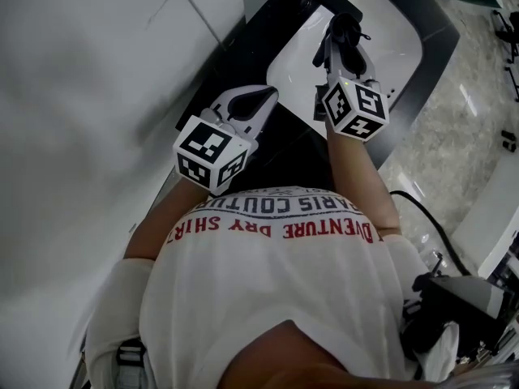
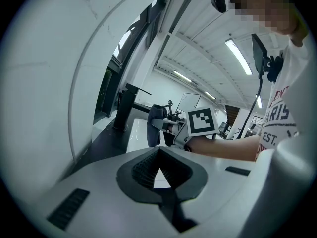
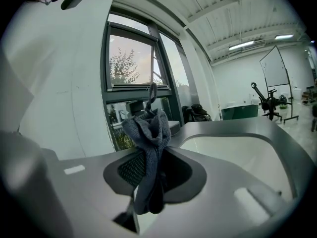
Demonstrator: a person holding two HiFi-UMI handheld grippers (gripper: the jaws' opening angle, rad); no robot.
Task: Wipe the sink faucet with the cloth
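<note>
1. The fingers (image 3: 128, 171) of the right gripper (image 3: 153, 148) are pinching the grey cloth (image 3: 147, 128). It is bunched between the dark pads, with one fold standing above the tips and the rest hanging below.
2. The fingers (image 2: 142, 168) of the left gripper (image 2: 158, 150) are pressed together at the tips and hold nothing. Only a small triangle of white shows behind them.
3. In the head view, the right gripper is over the white sink (image 1: 397, 47), while the left gripper is lower, above the dark counter (image 1: 284, 146) and beside the white wall (image 1: 81, 71).
4. The black faucet (image 2: 123, 110) stands on the counter at the far end of the sink.
5. In the left gripper view, the cloth hangs near the end of the faucet's spout. No view makes it clear whether the two touch.
6. In the right gripper view, the faucet is mostly behind the cloth, with a window (image 3: 131, 58) beyond it.
</note>
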